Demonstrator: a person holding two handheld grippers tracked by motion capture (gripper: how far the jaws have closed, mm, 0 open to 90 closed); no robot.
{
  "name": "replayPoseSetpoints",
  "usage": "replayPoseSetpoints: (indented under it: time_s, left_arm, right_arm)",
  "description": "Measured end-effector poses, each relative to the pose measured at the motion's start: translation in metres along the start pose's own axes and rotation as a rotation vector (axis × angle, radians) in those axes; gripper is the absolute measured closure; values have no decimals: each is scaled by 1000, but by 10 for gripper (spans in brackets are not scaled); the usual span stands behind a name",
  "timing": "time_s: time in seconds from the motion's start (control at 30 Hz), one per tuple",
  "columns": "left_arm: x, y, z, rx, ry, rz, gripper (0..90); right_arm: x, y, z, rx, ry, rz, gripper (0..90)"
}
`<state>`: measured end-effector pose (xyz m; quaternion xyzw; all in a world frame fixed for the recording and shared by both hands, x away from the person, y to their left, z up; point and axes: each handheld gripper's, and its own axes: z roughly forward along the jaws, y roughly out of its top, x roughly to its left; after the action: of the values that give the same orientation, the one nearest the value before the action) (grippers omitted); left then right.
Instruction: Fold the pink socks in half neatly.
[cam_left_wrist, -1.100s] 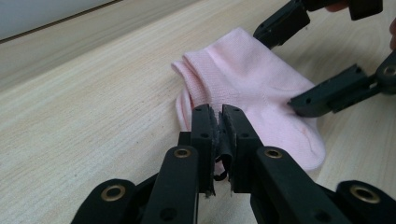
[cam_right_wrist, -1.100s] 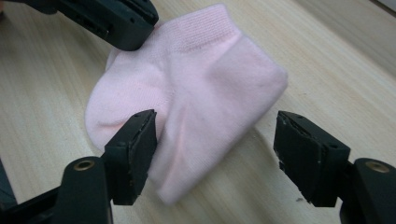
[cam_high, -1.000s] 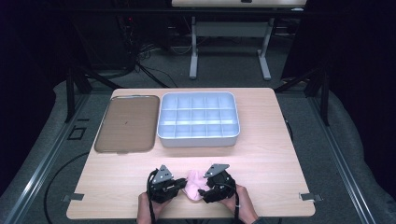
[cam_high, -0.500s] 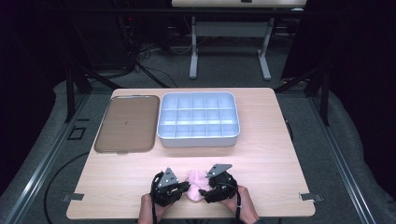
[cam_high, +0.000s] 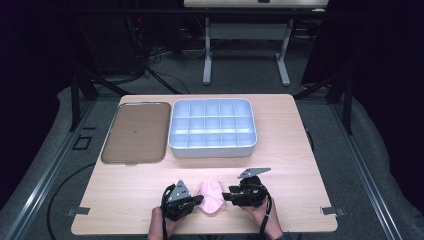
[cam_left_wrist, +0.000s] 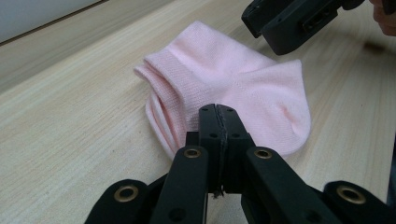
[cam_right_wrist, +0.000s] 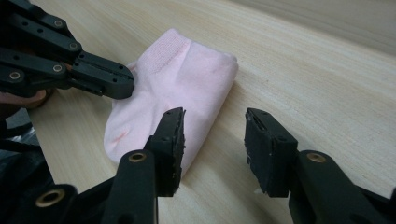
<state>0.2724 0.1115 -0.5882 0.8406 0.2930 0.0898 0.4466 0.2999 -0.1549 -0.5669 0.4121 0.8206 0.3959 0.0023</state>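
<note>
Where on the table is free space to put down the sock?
Bare wood lies right of the compartment box, and in the strip between the tray and the grippers. It is crowded around the pink sock.

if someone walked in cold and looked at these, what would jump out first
A small pink knitted sock lies on the near edge of the pale wooden table, between two black hand-held grippers. The left gripper has its jaws shut at the sock's edge; the right gripper is open beside it. Farther back sit a white compartment tray and a brown flat tray.

Wooden table (cam_high: 280, 165) carries sock (cam_high: 211, 196), tray (cam_high: 135, 132), organizer (cam_high: 212, 127).
</note>
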Motion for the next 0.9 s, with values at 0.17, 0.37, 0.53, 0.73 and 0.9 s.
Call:
replayPoseSetpoints:
  time_s: [0.17, 0.37, 0.53, 0.73, 0.9]
  left_arm:
    - [3, 0, 0, 0, -16, -19, 893]
    - [3, 1, 1, -1, -3, -28, 893]
    - [2, 5, 4, 14, 24, -32, 893]
    - [2, 11, 10, 24, 31, -36, 892]
    - [2, 15, 16, 22, 22, -35, 893]
  right_arm:
    - [5, 2, 12, 55, -3, -16, 613]
    - [15, 0, 15, 88, -45, -59, 772]
    - [16, -4, 14, 47, -46, -40, 848]
    - [22, -3, 4, 24, -67, -46, 851]
    - [28, 0, -7, -11, -75, -63, 850]
